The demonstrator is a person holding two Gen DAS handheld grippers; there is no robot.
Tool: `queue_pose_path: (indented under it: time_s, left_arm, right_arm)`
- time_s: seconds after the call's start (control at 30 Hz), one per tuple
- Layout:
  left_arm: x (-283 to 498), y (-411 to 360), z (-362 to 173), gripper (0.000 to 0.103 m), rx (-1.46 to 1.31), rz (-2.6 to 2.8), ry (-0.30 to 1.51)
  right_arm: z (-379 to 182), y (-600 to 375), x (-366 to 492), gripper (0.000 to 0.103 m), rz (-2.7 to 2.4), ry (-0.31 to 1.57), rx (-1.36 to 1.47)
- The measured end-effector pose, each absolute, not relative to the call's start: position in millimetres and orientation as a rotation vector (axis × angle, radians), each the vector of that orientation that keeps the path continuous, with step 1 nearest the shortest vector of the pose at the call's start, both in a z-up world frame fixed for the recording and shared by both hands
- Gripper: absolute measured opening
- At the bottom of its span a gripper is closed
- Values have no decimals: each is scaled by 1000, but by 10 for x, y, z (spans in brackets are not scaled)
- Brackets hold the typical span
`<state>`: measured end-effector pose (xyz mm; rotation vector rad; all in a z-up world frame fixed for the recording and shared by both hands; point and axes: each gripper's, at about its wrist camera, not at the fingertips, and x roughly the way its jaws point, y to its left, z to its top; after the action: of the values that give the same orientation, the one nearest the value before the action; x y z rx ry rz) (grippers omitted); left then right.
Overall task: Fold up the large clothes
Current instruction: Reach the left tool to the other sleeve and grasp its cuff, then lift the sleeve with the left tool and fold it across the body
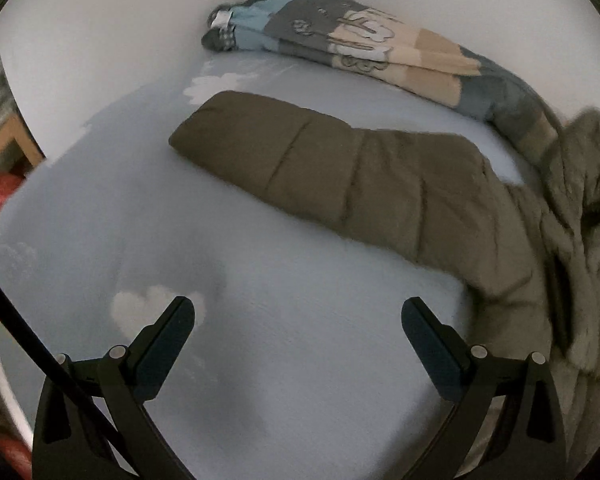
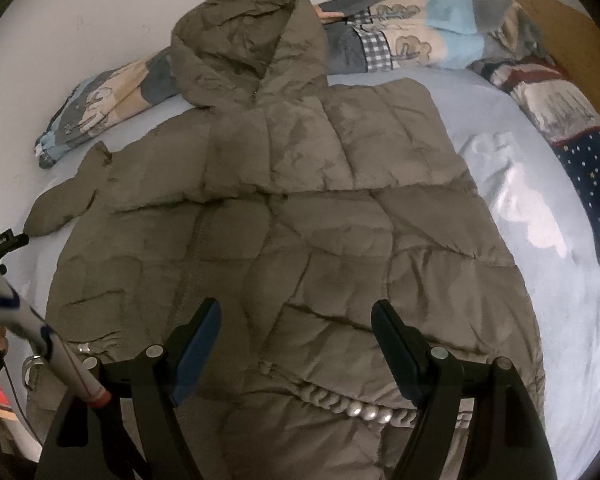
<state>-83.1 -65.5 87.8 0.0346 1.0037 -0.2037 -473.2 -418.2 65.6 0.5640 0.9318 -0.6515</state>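
A: Broadly, then — biggest first?
B: Bed point(image 2: 560, 320), pale blue sheet with white cloud prints, pushed against a plain white wall point(image 1: 100, 40).
A: And on it?
B: Olive-brown quilted puffer jacket point(image 2: 300, 220), spread flat, front up, hood point(image 2: 240, 48) toward the wall. In the right wrist view it fills most of the sheet. One sleeve point(image 1: 320, 160) lies stretched out flat across the sheet in the left wrist view, cuff end pointing away from the body of the jacket.
A: Anything behind it?
B: Rolled patchwork blanket point(image 2: 400, 36) along the wall — blue, beige, grey checks, cartoon prints. The hood rests partly on it. A second, darker cloth with stars point(image 2: 588, 168) lies at the far right edge of the bed.
A: Claws?
B: Right claw point(image 2: 296, 316) released, jaws wide, hanging over the lower front of the jacket near the hem; whether the tips touch the fabric I cannot tell. Nothing gripped. Left claw point(image 1: 298, 312) also released, jaws wide, over bare sheet, near the sleeve but apart from it.
A: Small bits?
B: Row of silver snaps point(image 2: 368, 402) at the hem, just below the right claw.
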Motion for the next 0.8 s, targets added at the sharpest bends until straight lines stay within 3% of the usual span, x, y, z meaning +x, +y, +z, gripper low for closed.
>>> queue_pose_path:
  time_s: [0.17,0.23,0.3,0.33,0.63,0.8]
  left_arm:
    - [-300,-242,975,101,-152,-197,990]
    - [-113,-82,964,92,-233,-197,999]
    - [89,96,901,74,-311,-199,1017]
    - [161,140,871,72,-337,-201,1025]
    - [697,521,521,65,-637,-248,1001]
    - [877,495,302,52,-663,-270,992]
  right_arm:
    - [651,-4211,-4743,81,-652,934,565]
    - [638,-4202,-4738,81,-647,940,563]
    - [628,-4189,-4732,81,-643,946,555]
    - [620,-4184,-4726,81,-643,951,550]
    - [553,-4141,-4653,81,-634,977,527]
    - [506,-4133,-4622,81,-631,990,516]
